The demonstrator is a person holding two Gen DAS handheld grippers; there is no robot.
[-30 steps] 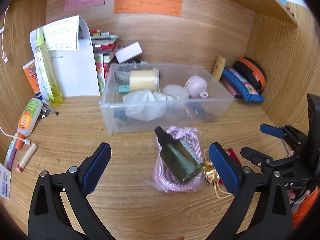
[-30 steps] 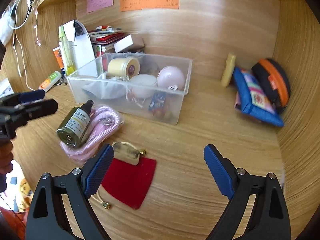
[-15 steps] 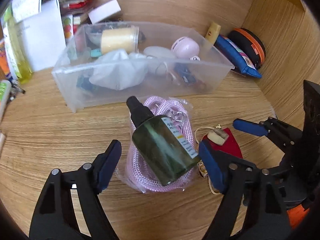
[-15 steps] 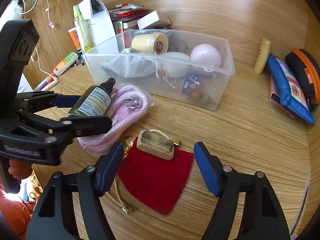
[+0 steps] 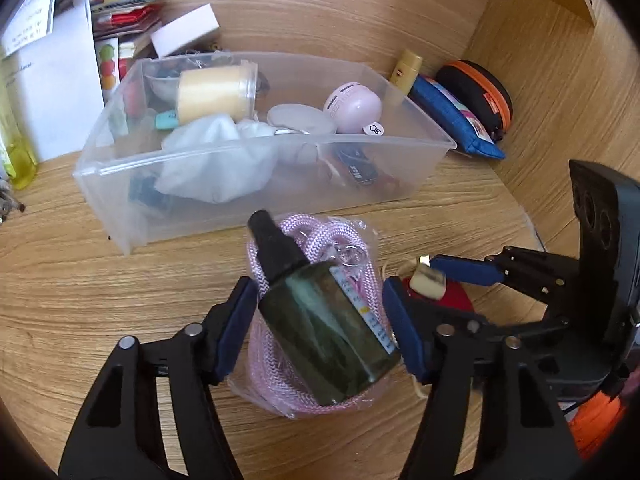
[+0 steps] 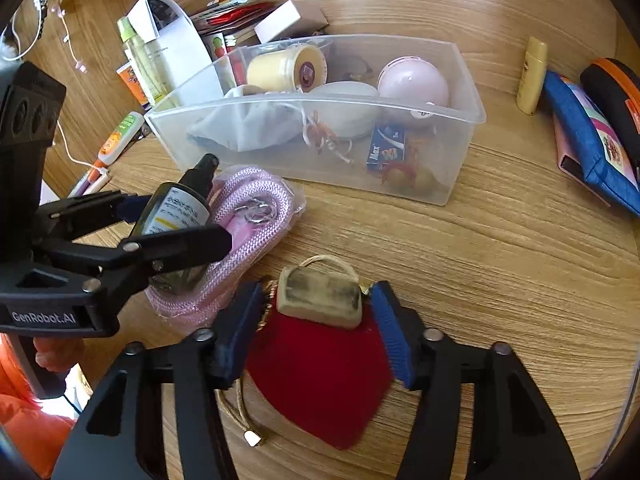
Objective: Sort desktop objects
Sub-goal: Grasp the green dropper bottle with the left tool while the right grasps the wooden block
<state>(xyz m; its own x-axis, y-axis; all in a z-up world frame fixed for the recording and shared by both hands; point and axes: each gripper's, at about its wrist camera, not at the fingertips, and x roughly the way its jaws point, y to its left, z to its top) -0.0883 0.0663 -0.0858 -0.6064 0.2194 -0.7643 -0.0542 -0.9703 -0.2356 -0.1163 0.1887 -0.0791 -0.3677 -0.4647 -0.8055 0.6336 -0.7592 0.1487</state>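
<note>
A dark green spray bottle (image 5: 320, 320) with a black cap lies on a bagged pink rope (image 5: 316, 240) on the desk. My left gripper (image 5: 320, 330) is open, its blue pads on either side of the bottle's body, close to it. My right gripper (image 6: 318, 330) is open around a beige stone stamp (image 6: 320, 298) lying on a red velvet pouch (image 6: 320, 376). The bottle (image 6: 176, 212) and rope (image 6: 256, 196) also show in the right wrist view. A clear plastic box (image 5: 256, 168) behind them holds a tape roll, a pink ball and a white cloth.
A blue pencil case (image 6: 592, 136), an orange-trimmed black case (image 6: 616, 92) and a yellow tube (image 6: 532, 76) lie at the right wall. Papers, books and a yellow bottle (image 6: 138, 60) stand at the back left. Pens (image 6: 92, 176) lie at the left.
Both grippers have moved forward and down and narrowed. The left one now straddles the green bottle; the right one now straddles the stamp on the red pouch.
</note>
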